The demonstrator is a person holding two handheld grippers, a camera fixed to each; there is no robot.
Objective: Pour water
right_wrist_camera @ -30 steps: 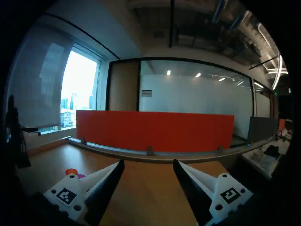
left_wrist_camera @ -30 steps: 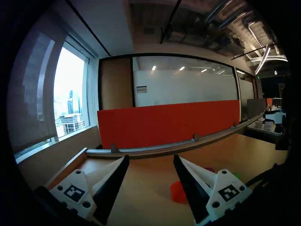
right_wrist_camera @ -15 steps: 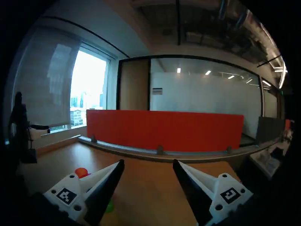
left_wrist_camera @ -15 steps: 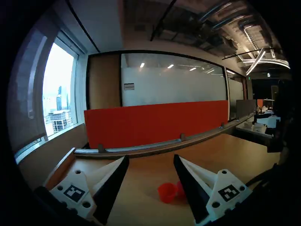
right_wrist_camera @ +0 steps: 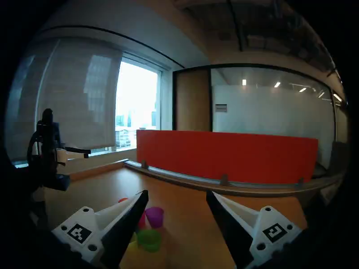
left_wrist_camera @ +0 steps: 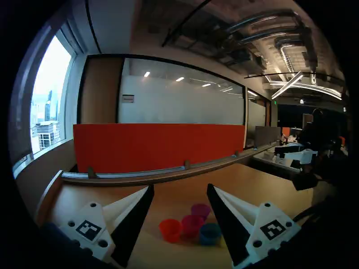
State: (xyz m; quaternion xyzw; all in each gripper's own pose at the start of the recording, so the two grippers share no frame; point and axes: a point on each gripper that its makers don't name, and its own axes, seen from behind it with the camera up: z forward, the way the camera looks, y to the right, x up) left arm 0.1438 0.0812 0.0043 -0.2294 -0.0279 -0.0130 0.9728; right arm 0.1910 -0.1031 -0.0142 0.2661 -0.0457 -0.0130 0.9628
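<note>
Cups (left_wrist_camera: 192, 225) newly in view, left gripper (left_wrist_camera: 179, 185) and right gripper (right_wrist_camera: 176, 192) both spread empty, bare desk (left_wrist_camera: 251, 175) up to red divider (left_wrist_camera: 152, 145).

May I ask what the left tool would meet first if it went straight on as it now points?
Probably the divider; the cups seem to lie below its line, though depth is unclear.
</note>
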